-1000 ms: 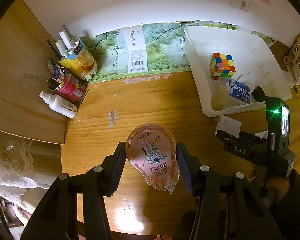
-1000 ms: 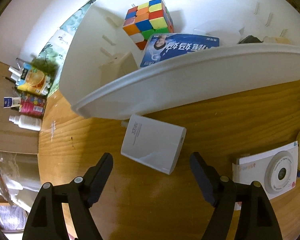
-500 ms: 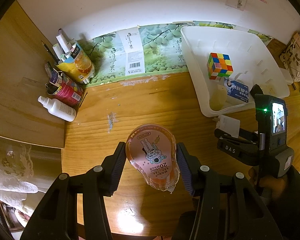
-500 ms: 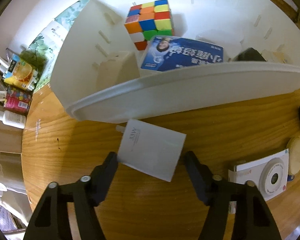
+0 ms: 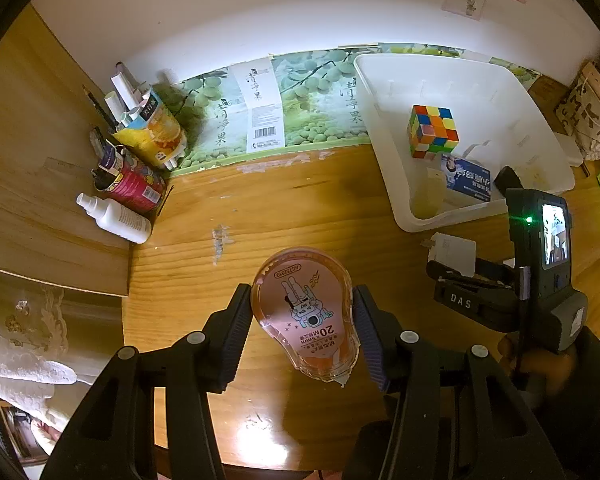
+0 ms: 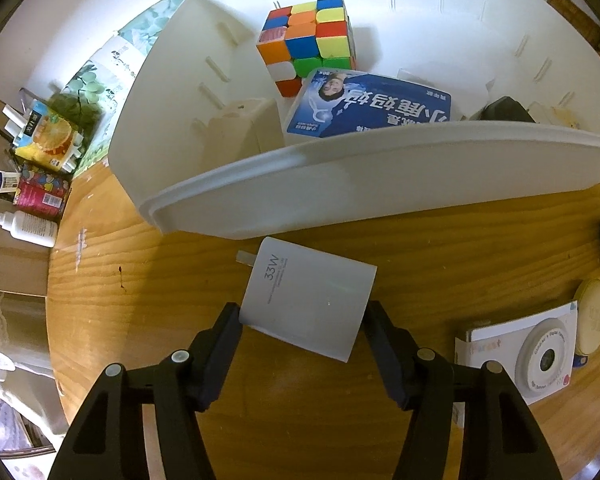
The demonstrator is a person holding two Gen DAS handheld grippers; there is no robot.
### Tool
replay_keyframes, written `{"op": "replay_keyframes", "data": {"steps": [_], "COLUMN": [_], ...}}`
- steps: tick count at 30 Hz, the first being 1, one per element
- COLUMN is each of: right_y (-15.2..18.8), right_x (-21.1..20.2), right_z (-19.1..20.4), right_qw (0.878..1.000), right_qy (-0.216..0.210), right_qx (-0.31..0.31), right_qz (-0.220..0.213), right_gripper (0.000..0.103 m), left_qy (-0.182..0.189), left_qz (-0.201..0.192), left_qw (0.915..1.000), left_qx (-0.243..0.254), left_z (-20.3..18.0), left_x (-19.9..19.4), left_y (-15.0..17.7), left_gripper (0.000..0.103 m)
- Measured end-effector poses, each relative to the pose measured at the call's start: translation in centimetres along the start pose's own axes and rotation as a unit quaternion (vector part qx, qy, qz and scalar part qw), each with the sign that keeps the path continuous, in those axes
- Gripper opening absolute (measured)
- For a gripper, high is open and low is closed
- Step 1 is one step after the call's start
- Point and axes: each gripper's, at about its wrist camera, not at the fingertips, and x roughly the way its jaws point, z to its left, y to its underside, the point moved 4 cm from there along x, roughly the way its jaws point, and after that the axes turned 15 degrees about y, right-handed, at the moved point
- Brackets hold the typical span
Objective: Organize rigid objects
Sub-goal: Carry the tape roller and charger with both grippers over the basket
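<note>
My left gripper [image 5: 300,320] is shut on an orange correction-tape dispenser [image 5: 305,314], held above the wooden table. My right gripper [image 6: 304,332] has its fingers on both sides of a white 33W charger [image 6: 310,302] that lies on the table just in front of the white bin [image 6: 340,184]; the jaws touch or nearly touch its edges. The charger [image 5: 452,250] and the right gripper [image 5: 472,280] also show in the left wrist view. The bin [image 5: 384,112] holds a Rubik's cube [image 6: 306,44], a blue box [image 6: 372,106] and a beige block [image 6: 246,130].
Cartons, a can and a white spray bottle [image 5: 114,218] stand at the table's back left. A white toy camera box [image 6: 524,360] and a round cream case [image 6: 594,316] lie to the right of the charger. A green patterned strip [image 5: 260,116] lines the wall.
My right gripper has moved forward over the charger and its fingers have closed in from wide apart to the charger's sides. My left gripper keeps holding the dispenser and has drawn back slightly.
</note>
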Motion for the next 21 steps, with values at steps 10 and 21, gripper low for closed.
{"op": "replay_keyframes", "data": {"steps": [10, 21], "right_y": [1.5, 2.6], "right_x": [-0.9, -3.5], "right_z": [-1.0, -3.3], "right_qw": [1.000, 0.998], "right_qy": [-0.022, -0.026], "right_qx": [-0.015, -0.049], "right_qz": [0.010, -0.015], "right_gripper": [0.062, 0.060], "left_qy": [0.006, 0.022], "left_qz": [-0.001, -0.009], "left_qw": [0.9999, 0.9993], "left_qx": [0.014, 0.029], "left_z": [-2.3, -5.9], "left_x": [-0.2, -0.4], "left_y": [-0.4, -1.8], "left_gripper": [0.054, 0.054]}}
